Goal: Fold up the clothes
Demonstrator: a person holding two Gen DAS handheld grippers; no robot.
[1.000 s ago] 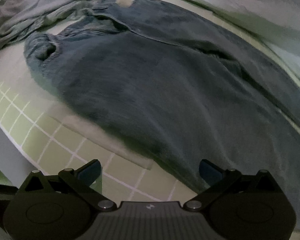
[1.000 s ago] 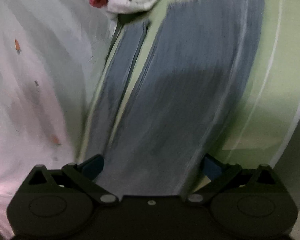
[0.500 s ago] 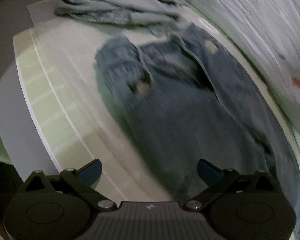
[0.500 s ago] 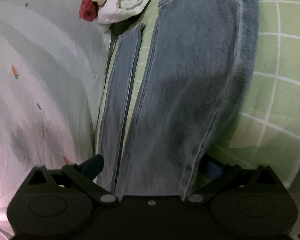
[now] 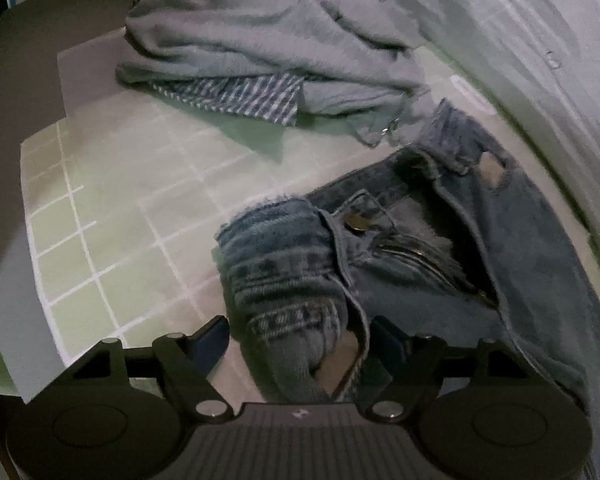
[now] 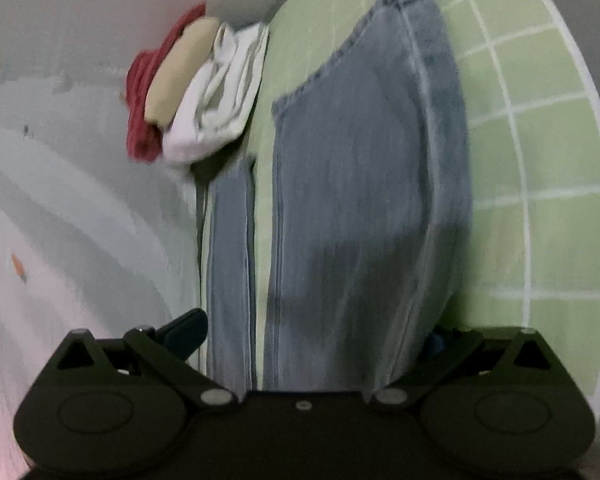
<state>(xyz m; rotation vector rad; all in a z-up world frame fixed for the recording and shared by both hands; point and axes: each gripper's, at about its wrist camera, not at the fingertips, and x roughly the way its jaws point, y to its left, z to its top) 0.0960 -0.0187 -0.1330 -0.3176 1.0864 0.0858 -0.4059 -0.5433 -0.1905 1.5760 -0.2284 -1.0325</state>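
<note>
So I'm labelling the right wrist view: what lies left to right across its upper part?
Red garment → beige garment → white garment → wide jeans leg → green grid mat.

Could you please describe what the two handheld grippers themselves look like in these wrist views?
Both are matte black plastic. The left gripper has a ribbed central panel with a small pale logo, round discs either side, silver pivot pins on angled linkage arms, and dark blue finger pads. The right gripper looks alike, though its centre is smooth with one small screw.
</note>
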